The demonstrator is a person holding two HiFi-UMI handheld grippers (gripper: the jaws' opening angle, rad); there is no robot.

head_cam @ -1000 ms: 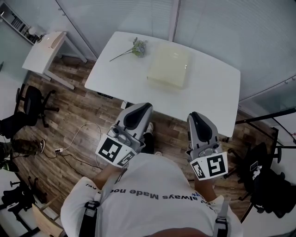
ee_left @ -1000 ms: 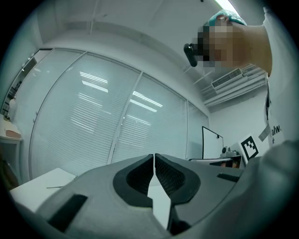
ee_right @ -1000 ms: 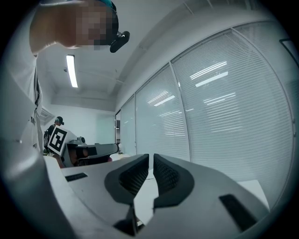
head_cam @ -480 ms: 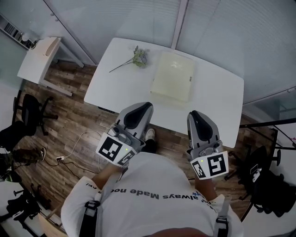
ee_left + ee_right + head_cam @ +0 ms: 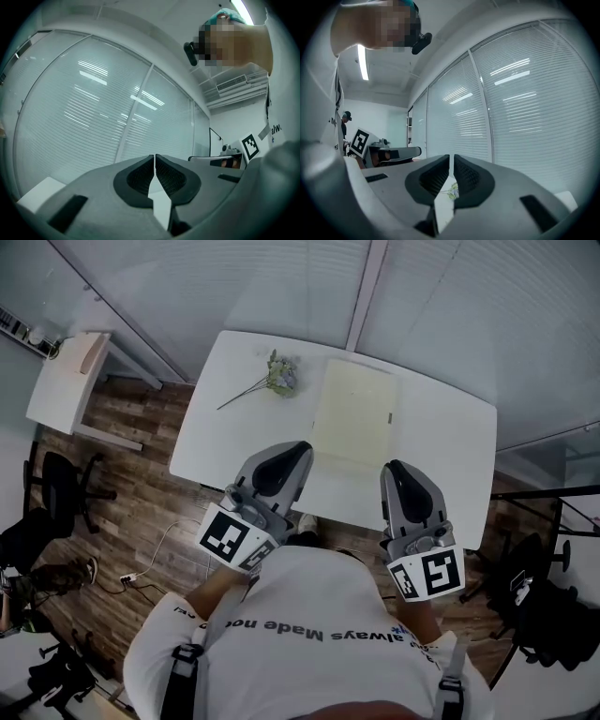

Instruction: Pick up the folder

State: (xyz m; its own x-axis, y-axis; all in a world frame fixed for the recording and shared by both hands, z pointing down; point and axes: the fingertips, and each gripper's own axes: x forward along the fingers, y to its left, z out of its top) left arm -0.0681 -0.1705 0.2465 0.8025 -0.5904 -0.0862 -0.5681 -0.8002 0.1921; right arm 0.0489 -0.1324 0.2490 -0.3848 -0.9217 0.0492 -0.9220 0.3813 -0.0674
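A pale yellow folder [image 5: 355,419] lies flat on the white table [image 5: 244,432], right of its middle. My left gripper [image 5: 291,448] is shut and empty, its tip over the table's near edge, left of the folder. My right gripper [image 5: 392,468] is shut and empty too, near the folder's near right corner. Both point level towards the window blinds. In the left gripper view the jaws [image 5: 154,159] meet with only table showing below. In the right gripper view the jaws [image 5: 451,161] meet, and the flower sprig [image 5: 453,191] shows between them.
A flower sprig [image 5: 272,378] lies on the table's far left. A small white side desk [image 5: 64,381] stands at the left, with a black office chair [image 5: 56,479] near it. Cables [image 5: 155,549] trail on the wooden floor. Dark stands and gear [image 5: 544,615] crowd the right.
I have walked towards the table: both grippers have come forward from over the floor to the table's near edge. Their jaws have stayed shut.
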